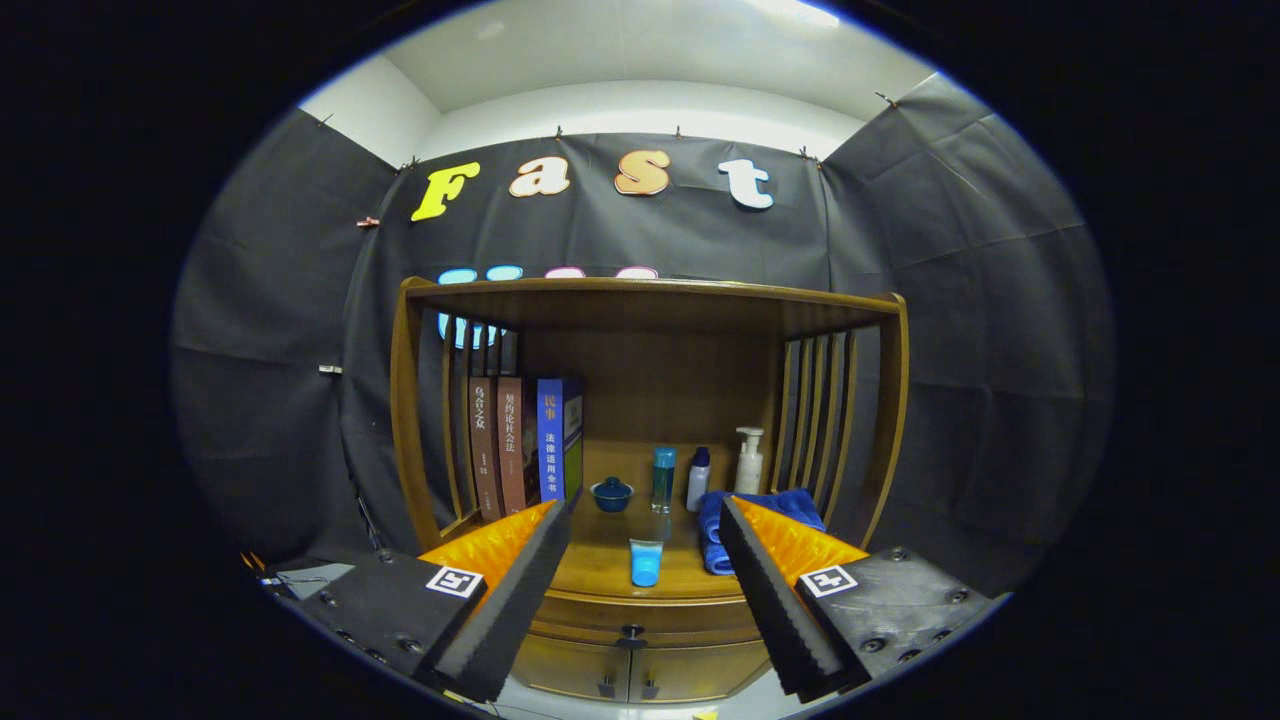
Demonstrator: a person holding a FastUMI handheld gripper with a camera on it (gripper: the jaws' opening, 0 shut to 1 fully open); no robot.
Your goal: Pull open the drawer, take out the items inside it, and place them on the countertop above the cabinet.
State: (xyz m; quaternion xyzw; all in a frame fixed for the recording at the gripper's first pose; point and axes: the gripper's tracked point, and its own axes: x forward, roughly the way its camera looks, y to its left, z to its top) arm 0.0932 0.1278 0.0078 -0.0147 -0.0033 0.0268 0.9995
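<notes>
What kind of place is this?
Likely a staged recording booth: black cloth walls surround a wooden cabinet holding books and a pump bottle. The open gripper faces its closed drawer.

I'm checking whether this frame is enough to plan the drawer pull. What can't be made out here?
Gripper view:
- Drawer contents: drawer front closed, hiding the inside.
- Drawer knob: too small and dark to tell its shape.
- Blue towel: partly covered by a finger of the open gripper.
- Cabinet doors: lower part cut off at the view's edge.
</notes>
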